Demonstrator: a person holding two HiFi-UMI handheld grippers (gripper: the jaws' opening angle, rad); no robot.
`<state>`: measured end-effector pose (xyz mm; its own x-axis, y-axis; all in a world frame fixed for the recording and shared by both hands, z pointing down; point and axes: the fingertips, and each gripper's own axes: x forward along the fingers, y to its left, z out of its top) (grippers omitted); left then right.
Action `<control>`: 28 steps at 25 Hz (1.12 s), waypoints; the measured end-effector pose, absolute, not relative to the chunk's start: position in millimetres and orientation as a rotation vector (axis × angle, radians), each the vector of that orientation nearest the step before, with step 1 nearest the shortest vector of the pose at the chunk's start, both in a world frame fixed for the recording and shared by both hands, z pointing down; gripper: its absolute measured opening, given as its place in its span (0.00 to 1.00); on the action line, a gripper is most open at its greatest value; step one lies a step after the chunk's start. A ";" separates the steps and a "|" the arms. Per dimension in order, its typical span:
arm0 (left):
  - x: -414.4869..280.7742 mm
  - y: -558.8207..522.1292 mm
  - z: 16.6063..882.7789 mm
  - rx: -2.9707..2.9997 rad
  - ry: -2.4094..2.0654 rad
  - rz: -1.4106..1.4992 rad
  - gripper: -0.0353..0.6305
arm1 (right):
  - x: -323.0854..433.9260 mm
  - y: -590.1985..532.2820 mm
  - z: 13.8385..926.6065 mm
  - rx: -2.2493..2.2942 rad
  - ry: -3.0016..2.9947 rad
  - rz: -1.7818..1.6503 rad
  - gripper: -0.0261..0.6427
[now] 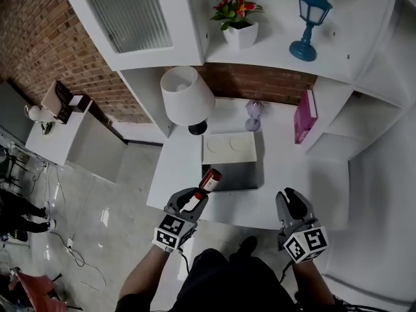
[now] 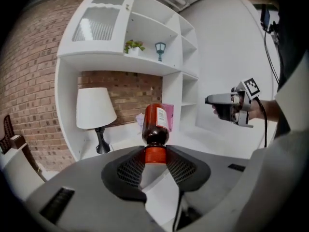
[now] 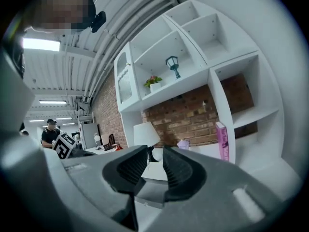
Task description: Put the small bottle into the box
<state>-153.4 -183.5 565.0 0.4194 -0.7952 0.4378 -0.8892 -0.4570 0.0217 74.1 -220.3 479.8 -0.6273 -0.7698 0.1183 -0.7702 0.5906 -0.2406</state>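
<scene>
A small brown bottle (image 1: 209, 181) with a red cap and a white label is tilted up and away from me, over the near-left corner of the box (image 1: 229, 176). My left gripper (image 1: 190, 203) is shut on its capped end. In the left gripper view the pads clamp the red cap (image 2: 155, 155) and the bottle's body (image 2: 156, 120) sticks out ahead. The grey box stands open on the white desk (image 1: 286, 174), its white lid (image 1: 229, 148) folded back. My right gripper (image 1: 290, 203) hovers at the desk's near-right edge, open and holding nothing, its pads (image 3: 181, 166) a narrow gap apart.
Behind the box stand a white lamp (image 1: 187, 96), a small purple ornament (image 1: 253, 112) and a pink book (image 1: 304, 116). The shelf above holds a flower pot (image 1: 239, 28) and a blue lantern (image 1: 309, 25). A low white side table (image 1: 62, 135) is at the left.
</scene>
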 end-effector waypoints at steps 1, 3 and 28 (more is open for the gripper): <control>-147.6 -191.2 571.0 2.437 -1.456 0.584 0.26 | 79.0 -225.7 482.5 1.359 -2.796 0.432 0.19; -138.7 -204.9 583.9 2.460 -1.418 0.667 0.26 | 86.7 -234.6 487.1 1.375 -2.780 0.446 0.18; -85.1 -275.8 750.3 2.517 -0.577 1.468 0.26 | 119.0 -248.2 511.4 1.845 -2.443 0.540 0.15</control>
